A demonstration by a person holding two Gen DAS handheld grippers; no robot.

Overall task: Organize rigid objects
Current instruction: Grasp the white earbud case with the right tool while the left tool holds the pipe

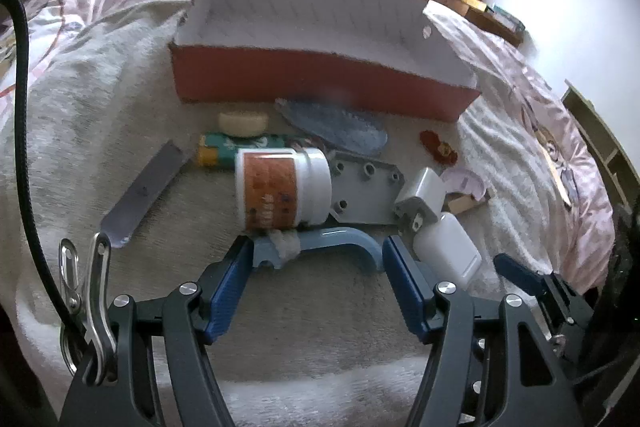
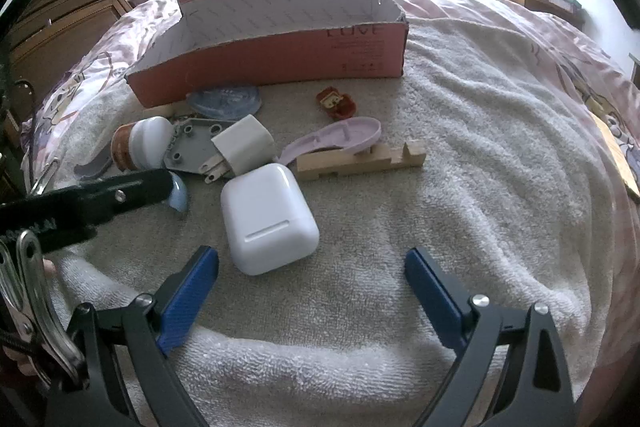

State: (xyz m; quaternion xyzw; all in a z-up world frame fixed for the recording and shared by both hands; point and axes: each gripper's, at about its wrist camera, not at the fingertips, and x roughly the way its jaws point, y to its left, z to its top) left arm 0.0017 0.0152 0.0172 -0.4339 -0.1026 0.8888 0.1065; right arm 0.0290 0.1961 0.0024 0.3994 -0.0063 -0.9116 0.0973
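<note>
My left gripper point(image 1: 316, 254) is shut on a light-blue curved plastic piece point(image 1: 340, 245), with a pad at each end, low over the towel. Its black finger point(image 2: 100, 195) also shows in the right wrist view with the blue piece point(image 2: 178, 195) at its tip. Just behind lies a white jar with an orange label point(image 1: 280, 187). My right gripper point(image 2: 312, 255) stands open over the towel with nothing between its pads. A white earbud case point(image 2: 268, 219) lies just ahead of its left finger. The red cardboard box point(image 1: 320, 75) point(image 2: 280, 59) stands open at the back.
On the towel point(image 2: 460, 147) lie a grey holed plate point(image 1: 364, 187), a white charger plug point(image 2: 244, 147), a blue oval piece point(image 1: 340, 127), a small red item point(image 2: 336, 103), a lilac sole-shaped piece point(image 2: 340, 135), a notched wooden block point(image 2: 360, 159), a grey strip point(image 1: 144, 191) and a green packet point(image 1: 232, 147).
</note>
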